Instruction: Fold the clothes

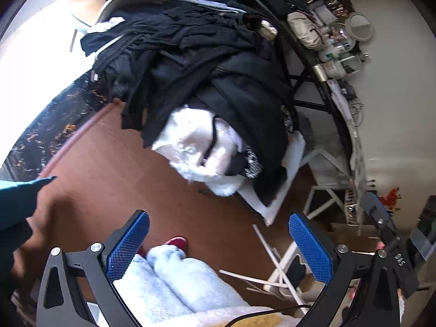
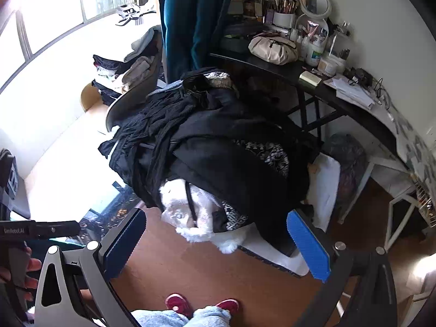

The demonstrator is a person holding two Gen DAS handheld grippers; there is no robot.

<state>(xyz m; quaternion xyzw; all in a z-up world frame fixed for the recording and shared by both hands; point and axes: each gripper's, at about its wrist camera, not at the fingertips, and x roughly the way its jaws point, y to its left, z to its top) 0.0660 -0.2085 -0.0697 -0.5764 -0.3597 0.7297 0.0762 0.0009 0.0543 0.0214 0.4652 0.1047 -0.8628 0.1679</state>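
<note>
**Bedroom floor, both grippers open and empty, clothes heap ahead**

Wood floor (image 2: 212, 267) under both grippers, bright window far left. Left gripper (image 1: 219, 245): blue pads (image 1: 128, 248) spread wide, nothing between them, held in the air above the floor. Right gripper (image 2: 216, 248): pads (image 2: 309, 245) also wide apart, holding nothing. Just below both, person's legs in pale fleece trousers (image 1: 174, 280), red slippers (image 2: 177, 303) on the floor. Ahead, well apart from both grippers, pile of black clothes (image 2: 218, 141) heaped on a chair (image 2: 324, 188). White fluffy garment (image 2: 196, 215) sticks out at the pile's near bottom edge. Far right, black desk (image 2: 340, 100) cluttered with makeup, round mirror (image 2: 316, 2), beige bag (image 2: 272, 49). Teal curtain (image 2: 188, 21) behind the pile.
</note>
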